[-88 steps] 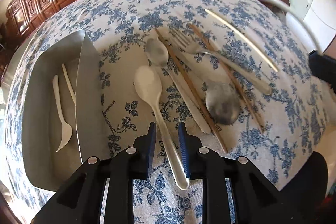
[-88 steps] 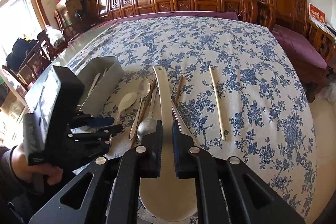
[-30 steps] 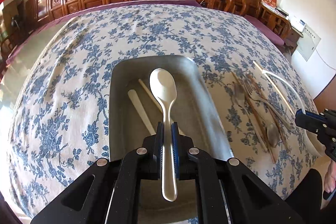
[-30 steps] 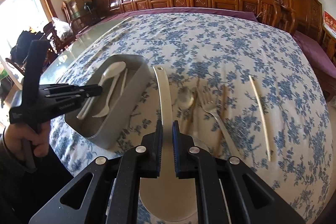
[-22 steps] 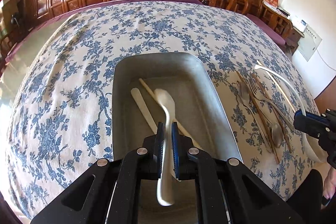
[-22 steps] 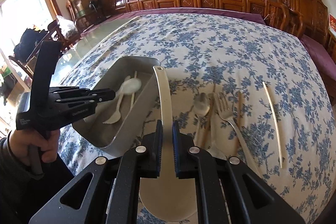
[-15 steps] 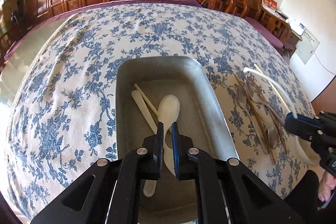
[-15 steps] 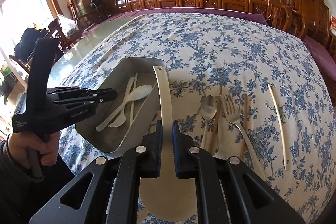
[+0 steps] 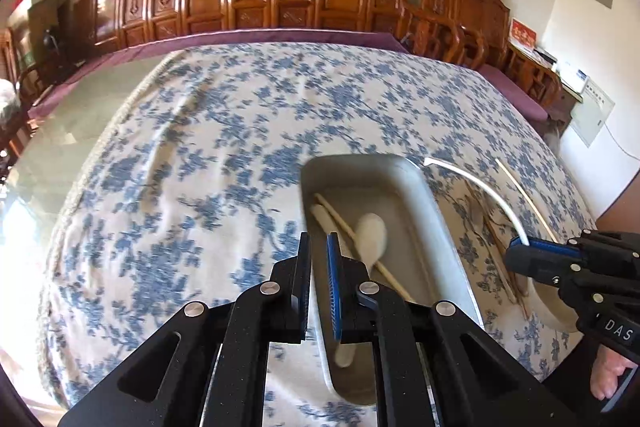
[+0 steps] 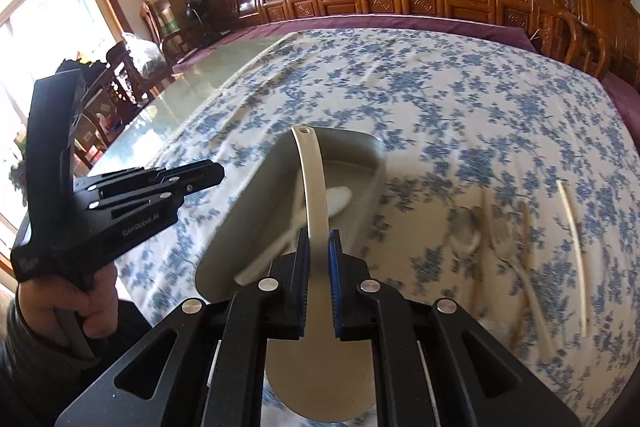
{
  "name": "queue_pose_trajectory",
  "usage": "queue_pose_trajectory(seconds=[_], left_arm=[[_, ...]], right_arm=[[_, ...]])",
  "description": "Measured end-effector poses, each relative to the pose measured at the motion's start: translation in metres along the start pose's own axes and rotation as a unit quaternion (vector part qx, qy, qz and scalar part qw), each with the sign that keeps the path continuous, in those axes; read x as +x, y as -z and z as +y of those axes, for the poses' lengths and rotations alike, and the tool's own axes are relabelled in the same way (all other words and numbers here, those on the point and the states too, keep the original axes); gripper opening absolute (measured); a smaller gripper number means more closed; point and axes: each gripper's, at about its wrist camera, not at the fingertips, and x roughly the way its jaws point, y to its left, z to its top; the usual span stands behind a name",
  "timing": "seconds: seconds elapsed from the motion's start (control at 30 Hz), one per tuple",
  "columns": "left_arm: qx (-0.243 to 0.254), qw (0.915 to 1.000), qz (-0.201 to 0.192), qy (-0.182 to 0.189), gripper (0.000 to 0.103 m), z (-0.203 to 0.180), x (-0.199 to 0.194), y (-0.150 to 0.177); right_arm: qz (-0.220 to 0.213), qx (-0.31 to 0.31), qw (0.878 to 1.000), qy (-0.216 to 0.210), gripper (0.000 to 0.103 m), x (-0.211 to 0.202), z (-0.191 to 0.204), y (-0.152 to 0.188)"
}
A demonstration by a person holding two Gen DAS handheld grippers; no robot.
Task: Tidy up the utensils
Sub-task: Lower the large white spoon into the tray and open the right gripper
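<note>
White spoon (image 9: 370, 239) dropped into tray (image 9: 416, 187), blurred; left tool (image 9: 319, 281) closed empty, right tool (image 10: 318, 281) clamps spatula (image 10: 312, 179).

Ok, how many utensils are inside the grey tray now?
3: a white spoon, a pale chopstick beside it, and a flat white utensil left of the chopstick. The left gripper may hide more.

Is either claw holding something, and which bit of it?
The right claw grips the big white spatula on its handle, just above the wide blade. The left claw is shut and holds nothing.
</note>
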Motion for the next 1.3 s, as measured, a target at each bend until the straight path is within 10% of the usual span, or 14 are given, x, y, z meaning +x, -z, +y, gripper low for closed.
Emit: queue_pose_trajectory(seconds=[0.83, 1.3], left_arm=[[-0.016, 0.9996, -0.018, -0.016, 0.013, 0.022, -0.011, -0.004], [0.015, 0.9995, -0.025, 0.009, 0.086, -0.034, -0.006, -0.005]], right_arm=[[0.01, 0.051, 0.999, -0.012, 0.014, 0.068, 0.004, -0.019], [-0.016, 0.005, 0.995, 0.098, 0.014, -0.011, -0.104, 0.004]])
